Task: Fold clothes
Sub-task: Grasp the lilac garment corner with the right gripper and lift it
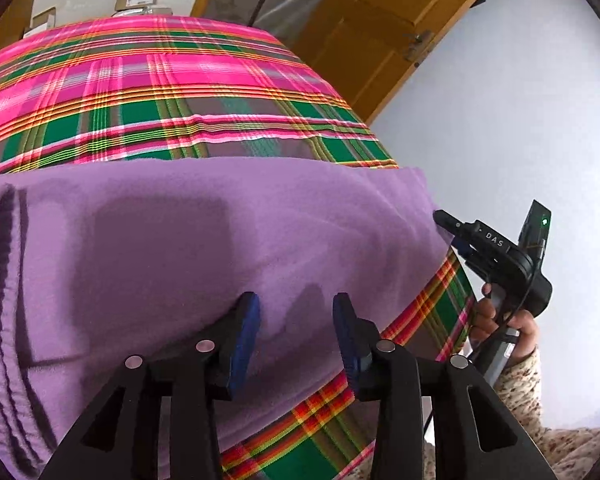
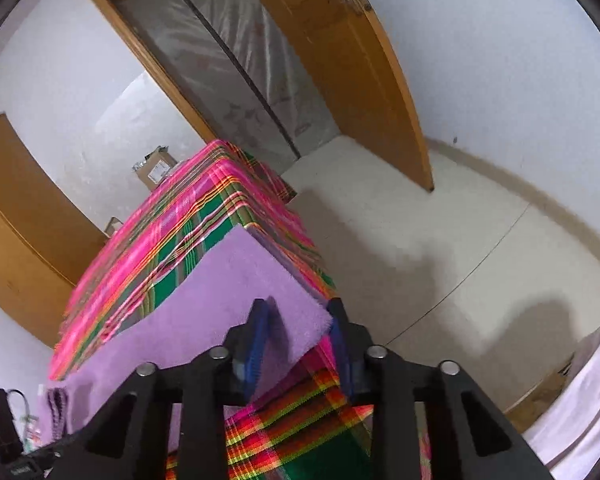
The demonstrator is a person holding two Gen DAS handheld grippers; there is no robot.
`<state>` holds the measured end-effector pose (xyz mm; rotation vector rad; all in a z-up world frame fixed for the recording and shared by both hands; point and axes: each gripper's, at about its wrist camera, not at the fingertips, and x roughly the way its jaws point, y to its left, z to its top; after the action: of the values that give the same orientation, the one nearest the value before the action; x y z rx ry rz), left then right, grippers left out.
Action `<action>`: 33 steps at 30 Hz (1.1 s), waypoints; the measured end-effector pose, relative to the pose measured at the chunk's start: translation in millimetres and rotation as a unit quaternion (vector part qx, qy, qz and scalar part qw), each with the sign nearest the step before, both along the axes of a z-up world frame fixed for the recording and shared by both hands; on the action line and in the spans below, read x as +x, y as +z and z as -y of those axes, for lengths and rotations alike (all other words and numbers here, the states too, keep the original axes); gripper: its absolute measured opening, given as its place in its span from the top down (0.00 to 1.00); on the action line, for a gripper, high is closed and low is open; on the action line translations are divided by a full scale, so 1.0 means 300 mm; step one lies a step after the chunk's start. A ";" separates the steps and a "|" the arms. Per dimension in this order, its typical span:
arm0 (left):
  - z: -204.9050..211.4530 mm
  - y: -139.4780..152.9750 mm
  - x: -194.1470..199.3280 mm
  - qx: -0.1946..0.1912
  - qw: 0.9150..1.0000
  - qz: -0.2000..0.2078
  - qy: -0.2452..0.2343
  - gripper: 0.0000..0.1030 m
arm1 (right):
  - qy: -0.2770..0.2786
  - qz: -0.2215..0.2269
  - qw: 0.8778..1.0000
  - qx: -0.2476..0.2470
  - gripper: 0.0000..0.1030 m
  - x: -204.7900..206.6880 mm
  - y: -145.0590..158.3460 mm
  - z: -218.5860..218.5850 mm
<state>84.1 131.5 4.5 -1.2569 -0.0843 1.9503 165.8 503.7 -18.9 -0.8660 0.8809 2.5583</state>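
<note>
Purple fleece garment (image 1: 204,240) lies on the plaid tablecloth (image 1: 160,92), ahead of the released left gripper (image 1: 296,320), its corner between the spread fingers of the right gripper (image 2: 300,328).

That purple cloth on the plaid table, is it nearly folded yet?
Partly. The purple cloth lies smooth on the plaid table cover, apparently already doubled. In hand: the right gripper has its jaws open around the cloth's corner at the table edge, while the left gripper hovers open over the near hem. Left: closing on the cloth and making another fold.
</note>
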 end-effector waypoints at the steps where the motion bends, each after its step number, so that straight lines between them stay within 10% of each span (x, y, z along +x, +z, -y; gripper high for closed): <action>1: -0.003 0.000 -0.001 0.000 1.000 0.000 0.000 0.62 | 0.001 -0.002 1.000 0.008 0.82 0.000 0.008 0.007; 33: -0.163 -0.002 0.073 -0.002 0.998 -0.016 -0.058 0.61 | 0.025 -0.058 0.996 0.067 0.89 0.040 0.167 0.086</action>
<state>106.1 180.4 3.9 -1.2056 0.0083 1.8713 177.9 478.1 31.1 -0.7151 0.7183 2.6997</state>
